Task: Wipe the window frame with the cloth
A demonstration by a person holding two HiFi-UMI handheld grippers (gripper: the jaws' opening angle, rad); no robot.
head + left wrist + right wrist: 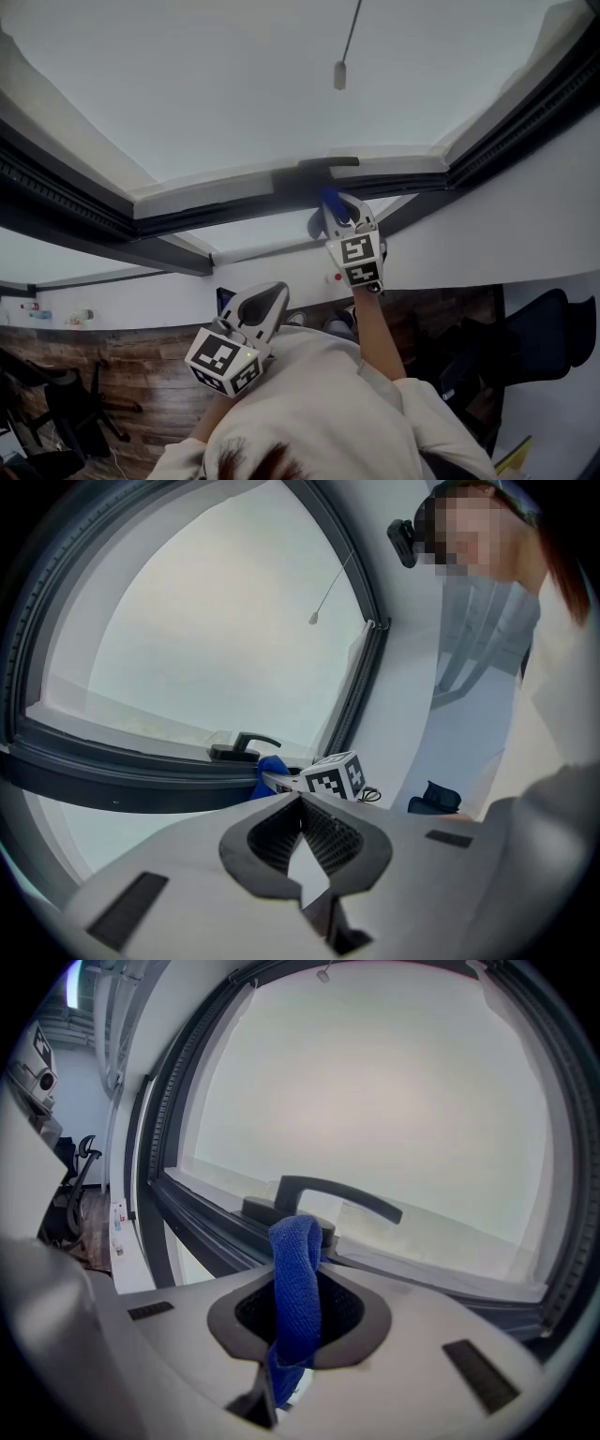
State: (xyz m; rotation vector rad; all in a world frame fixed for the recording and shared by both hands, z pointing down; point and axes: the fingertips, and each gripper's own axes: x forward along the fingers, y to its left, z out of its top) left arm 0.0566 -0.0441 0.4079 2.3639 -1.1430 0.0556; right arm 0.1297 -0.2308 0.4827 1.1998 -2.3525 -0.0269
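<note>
1. Head view. R gripper [337, 212] is raised to the window frame [178, 251], and the blue cloth [331, 201] sticks out of its tip just below the window handle [328, 163]. L gripper [265, 305] is held low near the person's chest, well apart from the frame and doing no work. A blind-cord toggle [340, 75] hangs well above the handle.

2. L gripper view. L gripper [300, 803] has its jaws together at the tip w/ nothing between them. Beyond it I see the cloth [269, 771] at the frame rail [112, 775], next to the handle base [246, 745].

3. R gripper view. R gripper [298, 1288] has its jaws clamped on the cloth [296, 1279]. The cloth is a narrow folded strip standing up from the pads, w/ its top edge against or just in front of the handle [328, 1196] base. Can't tell if it actually touches the frame [206, 1232].

4. Risks, my guess only:
   - Only a thin fold is pinched. Drag along the rail could pull the cloth out and drop it.
   - The handle sits right in the wipe path. The strip could snag on its base, or the jaw plastic could knock the lever.
   - The strip is floppy and may fold over. Then the hard jaw tips would scrape the frame instead of the fabric, and the wipe would clean poorly.
   - The L gripper gives no support, so the reach is one-handed and pressure may be uneven.
</note>
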